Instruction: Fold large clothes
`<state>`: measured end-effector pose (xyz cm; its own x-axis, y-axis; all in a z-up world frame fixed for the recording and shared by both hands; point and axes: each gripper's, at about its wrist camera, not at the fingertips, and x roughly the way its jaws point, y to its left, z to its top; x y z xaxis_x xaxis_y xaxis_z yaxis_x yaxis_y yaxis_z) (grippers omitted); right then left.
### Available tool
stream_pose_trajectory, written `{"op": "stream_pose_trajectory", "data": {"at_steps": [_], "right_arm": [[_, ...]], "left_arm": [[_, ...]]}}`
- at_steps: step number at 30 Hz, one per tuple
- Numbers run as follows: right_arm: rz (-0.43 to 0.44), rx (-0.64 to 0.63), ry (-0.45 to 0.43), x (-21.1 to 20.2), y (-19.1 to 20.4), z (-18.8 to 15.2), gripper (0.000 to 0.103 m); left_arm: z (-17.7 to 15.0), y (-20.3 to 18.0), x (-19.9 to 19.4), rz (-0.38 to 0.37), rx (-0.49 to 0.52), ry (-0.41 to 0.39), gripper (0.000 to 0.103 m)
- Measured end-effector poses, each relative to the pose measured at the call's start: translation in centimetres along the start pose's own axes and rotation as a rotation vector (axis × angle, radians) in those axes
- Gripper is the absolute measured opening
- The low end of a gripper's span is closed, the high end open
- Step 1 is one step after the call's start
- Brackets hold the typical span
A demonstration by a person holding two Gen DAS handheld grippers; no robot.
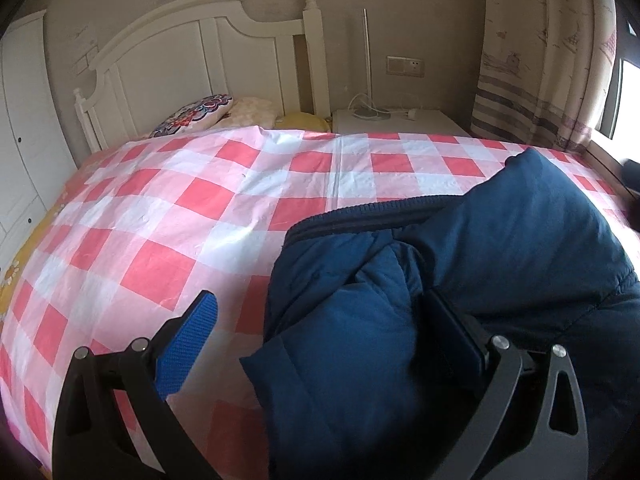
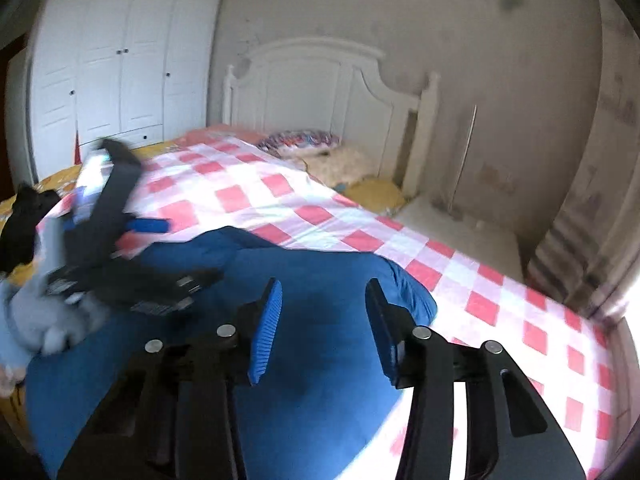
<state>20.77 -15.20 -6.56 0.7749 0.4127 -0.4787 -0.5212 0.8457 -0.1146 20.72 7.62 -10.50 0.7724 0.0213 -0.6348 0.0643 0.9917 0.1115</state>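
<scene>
1. My left tool is spread wide, a fold of the blue jacket bunched between its fingers.
2. My right tool hovers spread above the jacket.
3. The jacket lies at the near edge of the bed.
4. The checked sheet stretches bare toward the headboard and pillows.

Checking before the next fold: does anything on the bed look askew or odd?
The navy padded jacket is bunched, not flat: one puffy fold sits between the open jaws of the left gripper. The right gripper hovers open over it. The checked sheet shows only light creases. Nothing looks spilled or damaged.
</scene>
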Motion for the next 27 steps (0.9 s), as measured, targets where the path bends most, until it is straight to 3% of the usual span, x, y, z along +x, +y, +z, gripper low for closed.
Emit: {"op": "stream_pose_trajectory", "data": {"at_steps": [3, 5, 8, 15, 21, 25, 26, 27], "right_arm": [[-0.033, -0.022, 0.073, 5.0, -1.1, 0.6, 0.043], [0.056, -0.021, 0.223, 10.7, -1.7, -0.5, 0.044], [0.112, 0.056, 0.245, 12.0, -2.8, -1.0, 0.044], [0.043, 0.071, 0.27, 12.7, -2.4, -1.4, 0.044], [-0.068, 0.022, 0.29, 7.7, -0.5, -0.1, 0.05], [0.03, -0.024, 0.106, -1.6, 2.7, -1.1, 0.051], [0.047, -0.045, 0.079, -3.3, 3.6, -1.9, 0.053], [0.072, -0.075, 0.057, -5.0, 4.9, -3.2, 0.063]], "left_arm": [[0.0, 0.1, 0.0, 0.0, -0.001, 0.001, 0.101], [0.0, 0.4, 0.0, 0.014, -0.018, 0.003, 0.101], [0.0, 1.1, 0.8, -0.006, -0.049, 0.04, 0.101], [-0.1, 1.1, 1.4, -0.014, -0.052, 0.061, 0.101], [-0.1, 0.9, 1.5, 0.004, -0.04, 0.065, 0.101], [-0.2, 1.6, 1.8, -0.032, -0.073, 0.075, 0.101], [-0.2, 1.7, 1.9, -0.038, -0.078, 0.077, 0.101], [-0.3, 1.8, 1.9, -0.041, -0.081, 0.078, 0.101]]}}
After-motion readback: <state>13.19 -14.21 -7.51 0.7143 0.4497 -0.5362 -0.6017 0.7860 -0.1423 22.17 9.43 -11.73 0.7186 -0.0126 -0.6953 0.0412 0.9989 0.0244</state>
